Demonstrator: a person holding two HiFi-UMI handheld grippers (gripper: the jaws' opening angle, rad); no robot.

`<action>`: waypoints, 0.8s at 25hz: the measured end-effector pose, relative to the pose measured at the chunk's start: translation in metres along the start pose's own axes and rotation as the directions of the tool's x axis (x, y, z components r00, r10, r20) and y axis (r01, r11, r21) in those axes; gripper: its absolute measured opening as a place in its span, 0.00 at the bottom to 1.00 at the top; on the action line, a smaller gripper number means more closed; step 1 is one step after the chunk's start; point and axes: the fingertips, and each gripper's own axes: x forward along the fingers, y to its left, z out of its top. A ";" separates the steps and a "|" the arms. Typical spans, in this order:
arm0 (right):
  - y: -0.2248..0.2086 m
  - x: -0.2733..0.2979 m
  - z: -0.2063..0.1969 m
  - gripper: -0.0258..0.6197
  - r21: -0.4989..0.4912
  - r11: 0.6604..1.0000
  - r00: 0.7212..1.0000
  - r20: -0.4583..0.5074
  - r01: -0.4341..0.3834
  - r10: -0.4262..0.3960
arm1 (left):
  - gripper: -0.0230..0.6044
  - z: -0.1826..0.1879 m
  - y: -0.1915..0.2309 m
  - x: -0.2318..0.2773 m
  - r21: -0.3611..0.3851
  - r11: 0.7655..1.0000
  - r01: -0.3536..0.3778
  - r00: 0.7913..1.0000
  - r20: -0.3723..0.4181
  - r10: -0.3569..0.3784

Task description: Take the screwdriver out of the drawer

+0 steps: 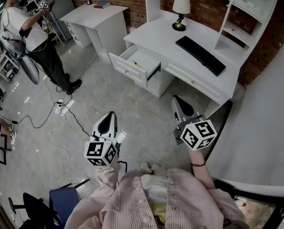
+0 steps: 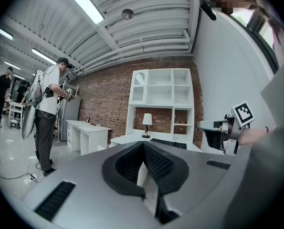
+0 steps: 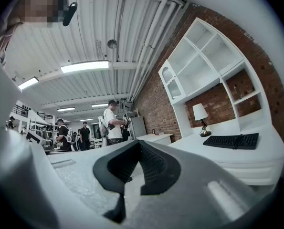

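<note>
Wide shot from the head view: the big white desk (image 1: 161, 37) with its shelf unit sits against the brick wall, and a smaller white desk (image 1: 91, 15) stands further along to the left. Another person (image 1: 32, 37) stands on the grey floor at far left, holding up a gripper rig.

The drawer (image 1: 127, 69) is pulled open at the left end of the big desk, front panel out over the floor. On the desktop lies a black keyboard (image 1: 200, 55), with a small lamp (image 1: 181, 8) near the wall behind it.

Now the two claws. The left gripper (image 1: 108, 114) is held low over the floor, marker cube toward the wearer. Its own view shows the jaw tips meeting with nothing between them. The right gripper (image 1: 176, 99) hangs beside the desk's front edge, also closed up tight and empty in its own view, pointing roughly level past the desktop.

And the target: the screwdriver (image 1: 138, 64), a slim yellowish thing, lies inside the open drawer near its front. It is well apart from both claws, up-frame of each, between them left to right, lying a little nearer the right one. Neither claw is touching the drawer.
</note>
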 end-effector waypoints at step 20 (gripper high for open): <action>-0.026 -0.001 -0.017 0.07 0.026 0.999 0.998 -0.040 0.044 -0.043 | 0.03 -0.004 -0.021 0.003 -0.024 1.000 -0.012 1.000 0.000 0.012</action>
